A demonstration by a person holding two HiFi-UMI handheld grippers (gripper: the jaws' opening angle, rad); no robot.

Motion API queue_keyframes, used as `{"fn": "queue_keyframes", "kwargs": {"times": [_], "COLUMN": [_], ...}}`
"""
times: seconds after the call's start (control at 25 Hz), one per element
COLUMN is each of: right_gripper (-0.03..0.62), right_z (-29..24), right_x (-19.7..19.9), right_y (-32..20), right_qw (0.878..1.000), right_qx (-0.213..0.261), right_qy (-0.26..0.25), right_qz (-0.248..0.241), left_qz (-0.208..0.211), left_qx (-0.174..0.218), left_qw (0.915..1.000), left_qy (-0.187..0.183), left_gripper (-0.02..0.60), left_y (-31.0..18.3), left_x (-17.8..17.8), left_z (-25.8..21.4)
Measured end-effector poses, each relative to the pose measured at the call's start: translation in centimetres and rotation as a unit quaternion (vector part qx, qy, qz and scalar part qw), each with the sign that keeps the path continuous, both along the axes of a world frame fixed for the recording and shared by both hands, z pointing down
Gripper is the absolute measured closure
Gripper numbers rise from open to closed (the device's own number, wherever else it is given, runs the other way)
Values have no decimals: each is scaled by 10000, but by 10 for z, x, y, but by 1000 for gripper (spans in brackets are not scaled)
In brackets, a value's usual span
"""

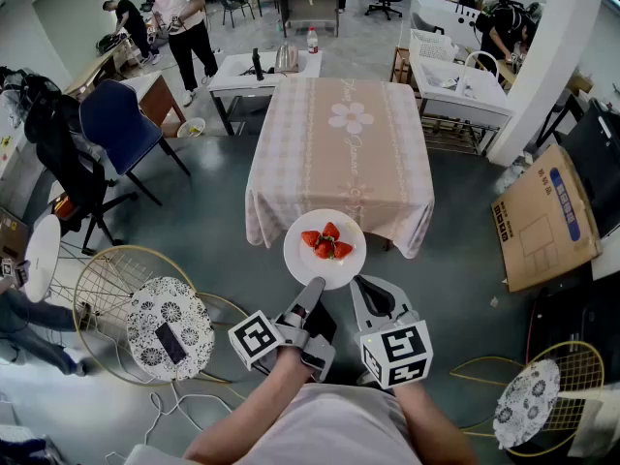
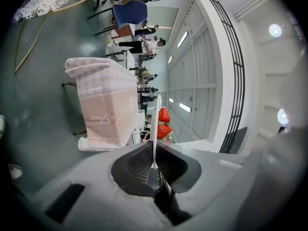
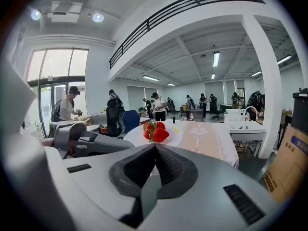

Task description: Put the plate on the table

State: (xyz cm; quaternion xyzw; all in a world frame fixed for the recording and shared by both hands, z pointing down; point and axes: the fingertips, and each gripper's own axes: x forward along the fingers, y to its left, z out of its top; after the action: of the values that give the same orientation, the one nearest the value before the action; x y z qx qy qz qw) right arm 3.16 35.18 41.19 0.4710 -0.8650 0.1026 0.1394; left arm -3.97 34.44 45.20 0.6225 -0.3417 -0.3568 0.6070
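Plate (image 1: pixel 321 268) level, face up, rim in left claw (image 1: pixel 315 288)

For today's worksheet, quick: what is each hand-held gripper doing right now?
Left hand-held gripper: closed on the rim of the plate.
Right hand-held gripper: closed, nothing between its jaws.

Pretty bright, even light all round: big windows (image 3: pixel 48 69) plus ceiling strip lights (image 3: pixel 215 58), so shadows stay soft. The 2 gripper views are heavy fisheye with black corners. The grey floor (image 1: pixel 465 250) has a mild sheen, and the far background looks slightly soft, probably just distance.
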Motion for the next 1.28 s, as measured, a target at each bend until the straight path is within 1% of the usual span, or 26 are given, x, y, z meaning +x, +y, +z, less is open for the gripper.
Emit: {"fn": "queue_keyframes", "kwargs": {"times": [0.16,0.28,0.52,0.64,0.76,0.84,0.96,1.08,1.28], "right_gripper": [589,589,589,589,589,589,589,589,589], "right_z": [1,-1,-7,-8,-9,-6,-2,2,1], "right_x": [-18,-27,-36,-40,-43,-42,-39,-34,-12], "right_y": [-1,-4,-13,-23,-33,-41,-60,-82,-124], "right_qw": [10000,9998,9996,9995,9995,9996,9996,9997,9995], "right_qx": [0,16,66,101,143,149,114,71,51], "right_qy": [-5,-24,-53,-88,-113,-126,-194,-233,-282], "right_qz": [87,176,269,287,255,211,139,43,-122], "left_qz": [65,186,416,462,457,437,425,328,186], "left_qx": [3,-7,77,148,142,127,124,71,25], "left_qw": [10000,9998,9991,9988,9988,9990,9990,9994,9998], "left_qy": [33,45,-41,-92,-43,-20,-90,-93,-94], "left_gripper": [563,563,563,563,563,563,563,563,563], "left_y": [-4,-9,-19,-28,-40,-48,-63,-82,-121], "left_x": [-18,-25,-32,-34,-34,-31,-27,-25,-5], "left_z": [0,-1,-8,-11,-11,-7,-3,1,0]}}
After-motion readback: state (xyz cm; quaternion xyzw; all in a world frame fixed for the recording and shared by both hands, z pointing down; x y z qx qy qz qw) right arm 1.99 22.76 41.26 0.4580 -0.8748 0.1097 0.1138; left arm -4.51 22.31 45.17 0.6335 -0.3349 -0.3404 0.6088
